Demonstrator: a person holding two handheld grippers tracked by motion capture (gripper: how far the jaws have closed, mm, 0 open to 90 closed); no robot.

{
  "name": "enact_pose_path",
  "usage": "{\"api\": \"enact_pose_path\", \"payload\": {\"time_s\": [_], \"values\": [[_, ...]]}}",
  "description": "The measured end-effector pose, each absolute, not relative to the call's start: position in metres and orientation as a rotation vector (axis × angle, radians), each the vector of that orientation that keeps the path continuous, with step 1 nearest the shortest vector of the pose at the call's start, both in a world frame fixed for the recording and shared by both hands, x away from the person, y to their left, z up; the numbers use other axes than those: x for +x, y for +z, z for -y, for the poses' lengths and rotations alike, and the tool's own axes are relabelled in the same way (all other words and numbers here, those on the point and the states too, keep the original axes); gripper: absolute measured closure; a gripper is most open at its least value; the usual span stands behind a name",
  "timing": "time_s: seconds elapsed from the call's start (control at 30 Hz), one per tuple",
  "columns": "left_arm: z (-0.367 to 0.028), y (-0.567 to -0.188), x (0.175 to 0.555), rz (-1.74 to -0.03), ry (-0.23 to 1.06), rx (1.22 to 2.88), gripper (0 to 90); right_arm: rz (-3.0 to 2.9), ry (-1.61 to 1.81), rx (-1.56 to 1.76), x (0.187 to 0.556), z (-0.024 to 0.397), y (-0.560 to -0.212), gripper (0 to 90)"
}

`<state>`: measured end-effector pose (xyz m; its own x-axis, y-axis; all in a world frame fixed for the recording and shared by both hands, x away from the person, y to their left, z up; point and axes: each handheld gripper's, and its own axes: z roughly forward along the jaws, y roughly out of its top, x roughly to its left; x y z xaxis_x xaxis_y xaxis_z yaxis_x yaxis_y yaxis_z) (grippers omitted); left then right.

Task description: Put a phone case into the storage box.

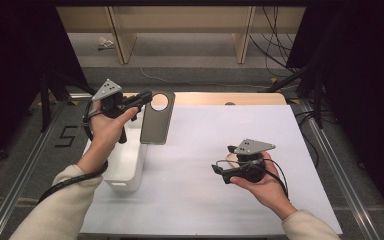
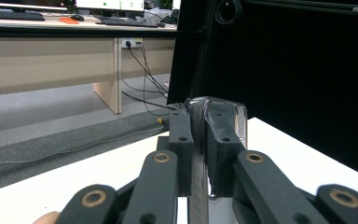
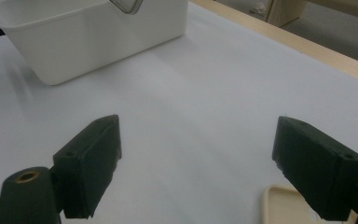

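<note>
One white bin sits below the held dark case.

High view — fixed above the person's side, looking forward and down over the white table. Left gripper view — rides the left gripper, facing level across the table's edge toward desks. Right gripper view — close over the tabletop, looking past the right gripper to the white bin, shared with the high view.

A dark grey translucent case is seen, a white bin, pale blue-white table sheet.
</note>
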<state>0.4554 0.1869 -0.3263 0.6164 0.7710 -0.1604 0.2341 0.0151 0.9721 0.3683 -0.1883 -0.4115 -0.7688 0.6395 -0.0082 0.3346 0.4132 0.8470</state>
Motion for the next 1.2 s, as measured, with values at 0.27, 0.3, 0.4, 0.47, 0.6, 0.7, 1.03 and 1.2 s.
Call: {"api": "enact_pose_path", "payload": {"time_s": [0.27, 0.3, 0.4, 0.47, 0.6, 0.7, 1.03, 1.2], "values": [[-0.196, -0.326, 0.460, -0.881, 0.525, 1.534, 81.6, -2.343, 1.292, 0.843, 0.369, 0.188, -0.412, 16.4], [-0.197, -0.326, 0.461, -0.885, 0.525, 1.531, 81.6, -2.343, 1.291, 0.842, 0.369, 0.188, -0.412, 16.4], [-0.201, -0.325, 0.463, -0.895, 0.525, 1.521, 81.6, -2.345, 1.291, 0.844, 0.369, 0.188, -0.412, 16.4], [-0.204, -0.324, 0.464, -0.900, 0.527, 1.519, 81.7, -2.344, 1.292, 0.844, 0.369, 0.189, -0.412, 16.4], [-0.208, -0.322, 0.466, -0.908, 0.533, 1.513, 81.6, -2.340, 1.295, 0.849, 0.369, 0.189, -0.412, 16.4], [-0.211, -0.321, 0.467, -0.911, 0.538, 1.509, 81.6, -2.341, 1.296, 0.847, 0.369, 0.189, -0.412, 16.5], [-0.218, -0.320, 0.471, -0.925, 0.536, 1.502, 81.6, -2.344, 1.288, 0.850, 0.369, 0.189, -0.413, 16.4], [-0.220, -0.320, 0.473, -0.932, 0.542, 1.500, 81.6, -2.340, 1.292, 0.853, 0.369, 0.189, -0.413, 16.4]]}}
